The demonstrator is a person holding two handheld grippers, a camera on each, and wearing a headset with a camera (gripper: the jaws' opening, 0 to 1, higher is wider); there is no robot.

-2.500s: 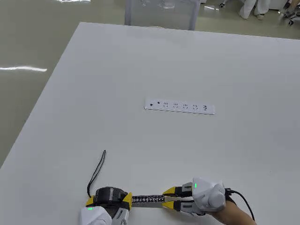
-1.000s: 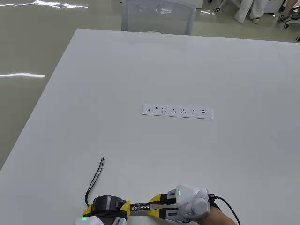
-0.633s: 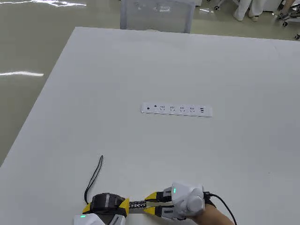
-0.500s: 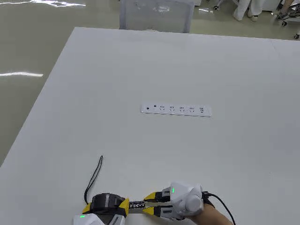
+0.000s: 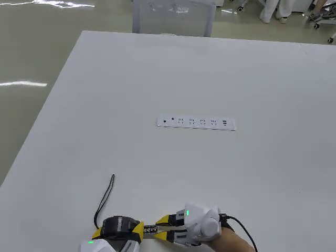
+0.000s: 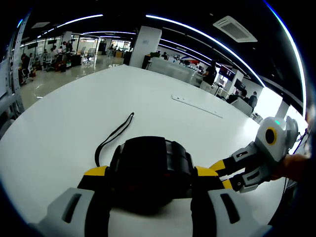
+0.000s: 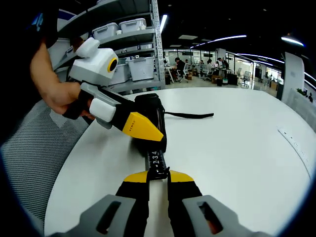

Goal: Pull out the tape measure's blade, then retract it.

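A black tape measure [image 5: 118, 226] lies at the table's near edge, its wrist strap [image 5: 105, 197] trailing away across the top. My left gripper [image 5: 118, 231] is shut on its case [image 6: 150, 165], one yellow fingertip on each side. A short length of the blade [image 7: 157, 159], with numbers on it, sticks out toward my right gripper [image 7: 158, 177], which is shut on the blade's end. In the head view the right gripper [image 5: 161, 229] sits close to the case, with only a little blade [image 5: 150, 229] between them.
A white power strip [image 5: 196, 123] lies flat at the middle of the white table [image 5: 210, 73]. A chair back [image 5: 173, 16] stands beyond the far edge. The table's left edge runs close to the strap.
My right gripper has moved left toward the case, and the stretch of blade showing has shortened from a long strip to a stub. The left gripper has kept its hold.
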